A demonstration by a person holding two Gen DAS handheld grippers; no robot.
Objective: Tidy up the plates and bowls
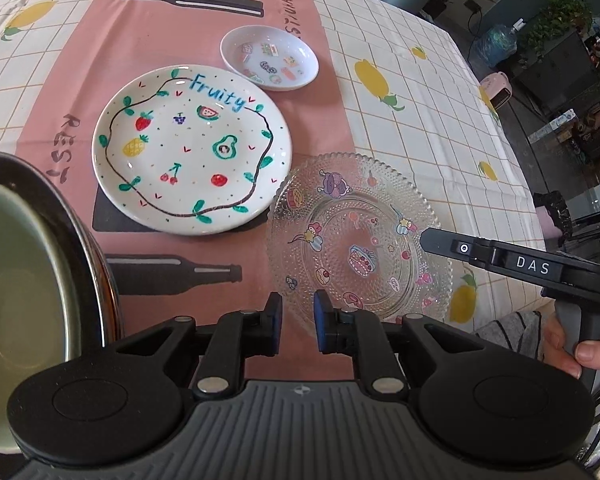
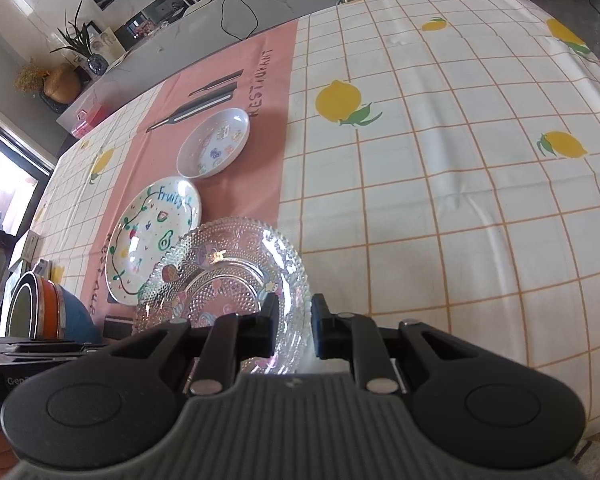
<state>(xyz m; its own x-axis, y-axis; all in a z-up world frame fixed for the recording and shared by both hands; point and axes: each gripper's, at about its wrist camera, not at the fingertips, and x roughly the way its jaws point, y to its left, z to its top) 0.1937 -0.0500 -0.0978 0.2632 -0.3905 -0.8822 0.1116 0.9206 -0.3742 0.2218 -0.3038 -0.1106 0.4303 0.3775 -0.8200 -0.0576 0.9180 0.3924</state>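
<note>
Through the left wrist camera I see the left tongs [image 1: 296, 318] nearly closed, with only a narrow gap between the blue pads. The near rim of the glass plate [image 1: 356, 236] lies right at that gap, but I cannot tell whether the pads press on it. The glass plate sits on the tablecloth [image 1: 420, 128], and its far-left edge just overlaps the rim of the fruit plate [image 1: 192, 148]. Beyond the fruit plate and apart from it sits a small white dish [image 1: 270, 58]. The right tongs [image 1: 426, 237] come in from the right, held by a hand [image 1: 568, 348], with their tip over the right side of the glass plate. A green-lined bowl [image 1: 24, 280] fills my left edge.

Through the right wrist camera, the right tongs [image 2: 294, 320] are pinched onto the glass plate [image 2: 228, 276], its beaded rim caught between the two fingers. The plate looks tilted, and its far edge covers part of the fruit plate [image 2: 148, 232]. The small white dish [image 2: 214, 144] lies further along the pink strip. At the left stands a stack of bowls [image 2: 44, 312], with the left tongs' body [image 2: 40, 354] just below it.
</note>
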